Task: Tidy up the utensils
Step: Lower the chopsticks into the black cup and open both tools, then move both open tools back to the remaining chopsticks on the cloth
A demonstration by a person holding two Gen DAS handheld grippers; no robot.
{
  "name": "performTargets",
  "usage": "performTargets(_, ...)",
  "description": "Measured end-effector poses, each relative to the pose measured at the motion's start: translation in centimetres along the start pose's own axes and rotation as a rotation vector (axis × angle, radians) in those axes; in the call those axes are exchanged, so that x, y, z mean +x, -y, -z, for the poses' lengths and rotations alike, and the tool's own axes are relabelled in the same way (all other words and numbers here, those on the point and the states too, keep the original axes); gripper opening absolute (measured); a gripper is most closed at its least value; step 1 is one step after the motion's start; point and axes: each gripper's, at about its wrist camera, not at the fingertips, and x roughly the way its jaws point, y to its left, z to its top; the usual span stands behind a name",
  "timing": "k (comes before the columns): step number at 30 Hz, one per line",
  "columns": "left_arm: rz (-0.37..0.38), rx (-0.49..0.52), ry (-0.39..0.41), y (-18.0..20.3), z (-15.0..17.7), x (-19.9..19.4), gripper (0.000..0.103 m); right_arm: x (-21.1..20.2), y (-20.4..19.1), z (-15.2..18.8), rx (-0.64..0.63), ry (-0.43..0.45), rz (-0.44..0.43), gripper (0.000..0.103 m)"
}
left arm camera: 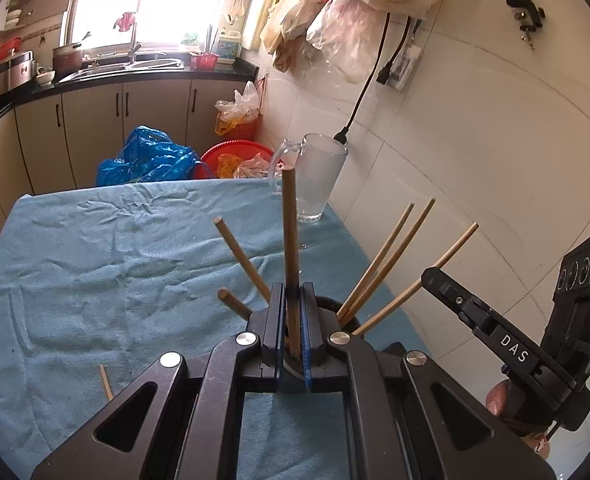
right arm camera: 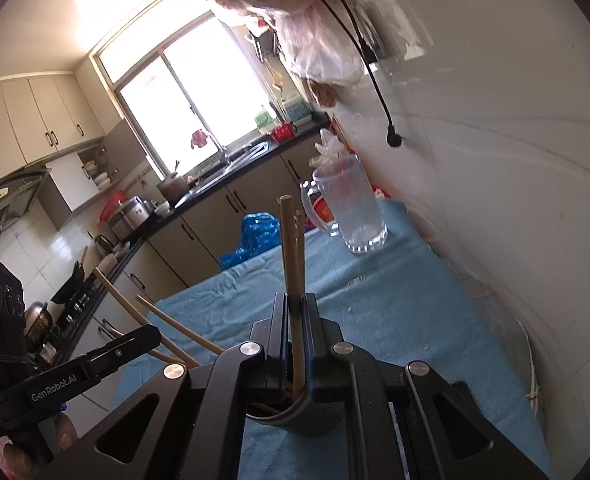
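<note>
My left gripper [left arm camera: 294, 304] is shut on an upright wooden chopstick [left arm camera: 289, 224], just above a dark round holder [left arm camera: 327, 304] on the blue cloth. Several other chopsticks [left arm camera: 387, 260] fan out of the holder. My right gripper [right arm camera: 294, 312] is shut on two chopsticks [right arm camera: 291, 248] held upright over the same holder [right arm camera: 307, 416]. The right gripper also shows in the left wrist view [left arm camera: 495, 320]; the left one shows at the left edge of the right wrist view [right arm camera: 95, 364]. One loose chopstick [left arm camera: 106, 382] lies on the cloth.
A frosted glass mug [left arm camera: 315, 176] [right arm camera: 349, 208] stands at the far right of the blue-clothed table [left arm camera: 115, 264], near the tiled wall [left arm camera: 495, 152]. A black cable [left arm camera: 359, 100] hangs above it. Kitchen cabinets, bags and a red basket [left arm camera: 235, 156] lie beyond the table.
</note>
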Motion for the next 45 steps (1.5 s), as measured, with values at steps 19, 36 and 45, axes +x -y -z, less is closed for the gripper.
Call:
performTargets(19, -0.007, 0.030, 0.023, 0.5, 0.3, -0.1, 0.022, 0.0, -0.3, 0.2, -0.019, -0.006, -0.003, 0.024)
performTargets(36, 0.000, -0.001, 0.095, -0.9, 3.0, -6.7, 0.034, -4.0, -0.2, 2.4, -0.006, 0.006, 0.018, 0.026)
performTargets(45, -0.036, -0.054, 0.043, -4.7, 7.8, -7.9, 0.034, -2.7, -1.8, 6.6, -0.047, -0.089, 0.024, 0.026)
